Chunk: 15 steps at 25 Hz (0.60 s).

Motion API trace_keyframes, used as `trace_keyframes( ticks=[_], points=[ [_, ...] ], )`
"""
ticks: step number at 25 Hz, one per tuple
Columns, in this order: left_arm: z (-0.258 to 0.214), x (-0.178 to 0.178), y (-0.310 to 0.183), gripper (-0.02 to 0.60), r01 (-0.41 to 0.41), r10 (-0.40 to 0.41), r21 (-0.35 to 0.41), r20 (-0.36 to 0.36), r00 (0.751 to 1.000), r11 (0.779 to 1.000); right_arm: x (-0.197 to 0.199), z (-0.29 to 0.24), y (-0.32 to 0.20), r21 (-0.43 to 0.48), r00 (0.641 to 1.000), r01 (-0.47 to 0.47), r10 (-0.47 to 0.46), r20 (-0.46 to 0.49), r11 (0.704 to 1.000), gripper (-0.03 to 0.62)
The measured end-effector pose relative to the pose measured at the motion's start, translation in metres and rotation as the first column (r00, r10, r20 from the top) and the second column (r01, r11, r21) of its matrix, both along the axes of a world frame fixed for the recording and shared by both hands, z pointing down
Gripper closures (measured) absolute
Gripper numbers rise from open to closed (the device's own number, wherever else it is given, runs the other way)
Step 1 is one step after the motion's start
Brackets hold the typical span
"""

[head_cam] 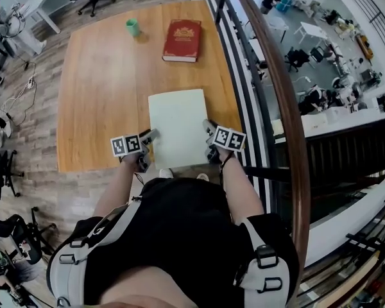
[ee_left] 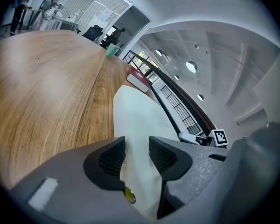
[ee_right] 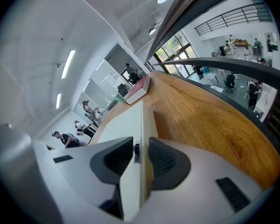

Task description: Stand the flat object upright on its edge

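Note:
A white flat object [head_cam: 178,124], thick like a closed book, lies flat on the wooden table [head_cam: 96,95] with its near end at the table's front edge. My left gripper [head_cam: 153,135] is at its near left corner. In the left gripper view the white face [ee_left: 135,115] runs between the spread jaws of this gripper [ee_left: 137,153], which stands open around it. My right gripper [head_cam: 208,128] is at the near right corner. In the right gripper view its jaws [ee_right: 141,155] sit narrow on the object's edge [ee_right: 126,120], with a pad against each side.
A red book [head_cam: 182,40] lies flat at the far side of the table, and a green cup [head_cam: 133,26] stands to its left. A dark railing [head_cam: 269,76] runs close along the table's right edge, with a drop beyond it. Office chairs stand on the floor at the left.

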<state>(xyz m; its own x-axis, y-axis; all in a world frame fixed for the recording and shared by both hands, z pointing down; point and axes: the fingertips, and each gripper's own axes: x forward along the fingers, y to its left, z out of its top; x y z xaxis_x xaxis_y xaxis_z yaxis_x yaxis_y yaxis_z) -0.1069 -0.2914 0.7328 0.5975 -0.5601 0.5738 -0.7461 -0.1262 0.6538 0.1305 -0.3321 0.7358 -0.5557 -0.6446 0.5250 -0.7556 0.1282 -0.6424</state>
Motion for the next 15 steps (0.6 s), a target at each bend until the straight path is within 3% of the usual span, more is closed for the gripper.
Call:
trace_keyframes(
  ticks=[15],
  points=[
    [0.0049,0.001,-0.0061,0.422,-0.036,0.036,0.0,0.051,0.998,0.999,-0.0037,0.0048,-0.0027,-0.01,0.998,0.051,-0.051,-0.04,0.999,0.494]
  ],
)
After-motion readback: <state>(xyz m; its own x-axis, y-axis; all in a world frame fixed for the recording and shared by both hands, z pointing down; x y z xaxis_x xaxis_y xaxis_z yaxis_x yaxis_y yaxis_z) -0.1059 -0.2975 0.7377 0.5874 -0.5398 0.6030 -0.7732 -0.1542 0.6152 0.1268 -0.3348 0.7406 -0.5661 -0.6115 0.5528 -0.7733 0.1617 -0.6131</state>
